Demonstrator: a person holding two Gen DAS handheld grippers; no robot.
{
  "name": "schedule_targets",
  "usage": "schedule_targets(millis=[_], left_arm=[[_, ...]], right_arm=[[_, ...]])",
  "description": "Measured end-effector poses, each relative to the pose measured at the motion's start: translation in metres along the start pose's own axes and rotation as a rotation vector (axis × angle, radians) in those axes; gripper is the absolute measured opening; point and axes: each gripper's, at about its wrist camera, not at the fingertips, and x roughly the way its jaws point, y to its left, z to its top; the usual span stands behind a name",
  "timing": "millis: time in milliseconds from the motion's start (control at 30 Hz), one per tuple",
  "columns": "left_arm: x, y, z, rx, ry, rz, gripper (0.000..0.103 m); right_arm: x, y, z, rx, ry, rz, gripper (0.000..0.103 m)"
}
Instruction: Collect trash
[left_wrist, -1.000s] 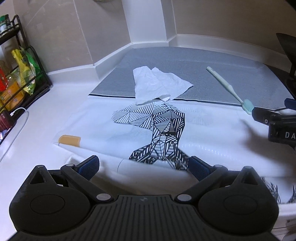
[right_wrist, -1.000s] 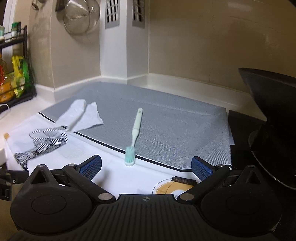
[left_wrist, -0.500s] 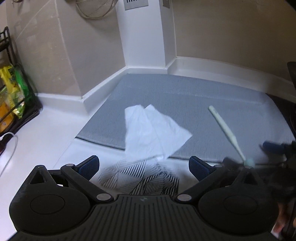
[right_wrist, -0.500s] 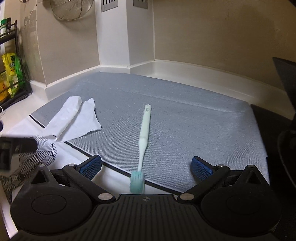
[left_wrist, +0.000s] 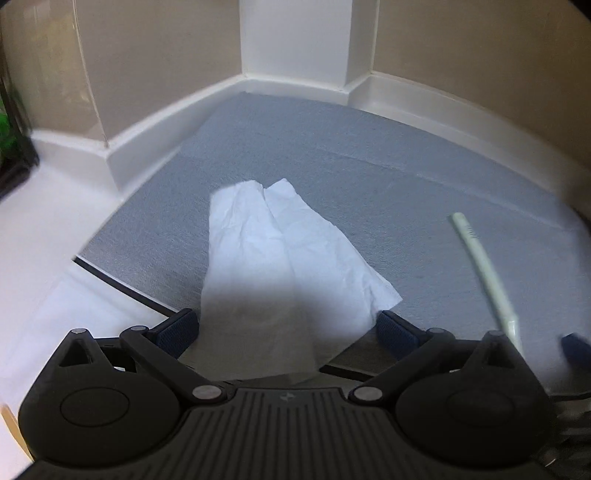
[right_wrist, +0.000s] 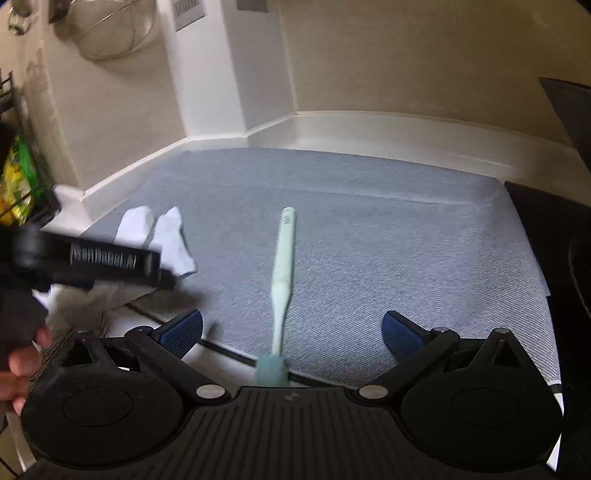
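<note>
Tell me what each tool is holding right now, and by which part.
Nothing is held. The left tool is open around the crumpled white paper tissue; the right tool is open around the pale green plastic toothbrush.

The tissue (left_wrist: 273, 258) is plain white on a blue-grey mat (left_wrist: 369, 177) with a fine woven weave and a dark edge. The toothbrush (right_wrist: 282, 266) is pale mint with teal bristles. At far left in the right view, a packet (right_wrist: 16, 181) shows yellow and green; both grippers are black with blue pads (right_wrist: 184, 330).
</note>
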Motion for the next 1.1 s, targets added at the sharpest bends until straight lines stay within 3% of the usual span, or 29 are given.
schedule_targets(millis=[333, 500, 600, 700, 833, 1100], left_arm=[[-0.010, 0.027, -0.006, -0.014, 0.001, -0.002, 0.103], [-0.016, 0.017, 0.007, -0.070, -0.005, -0.111, 0.103], [-0.011, 0.007, 0.017, -0.088, 0.000, -0.128, 0.103], [0.004, -0.002, 0.021, -0.076, 0.034, -0.106, 0.103], [0.005, -0.011, 0.010, 0.052, 0.000, -0.040, 0.103], [0.000, 0.022, 0.005, 0.002, 0.023, -0.024, 0.103]], right_arm=[[0.010, 0.010, -0.001, -0.085, 0.038, -0.160, 0.103], [0.017, 0.008, -0.002, -0.090, 0.038, -0.127, 0.103], [0.018, 0.006, -0.003, -0.097, 0.038, -0.128, 0.103], [0.019, 0.005, -0.004, -0.096, 0.037, -0.127, 0.103], [0.018, 0.005, -0.003, -0.100, 0.038, -0.131, 0.103], [0.018, -0.005, -0.001, -0.053, 0.031, -0.193, 0.103]])
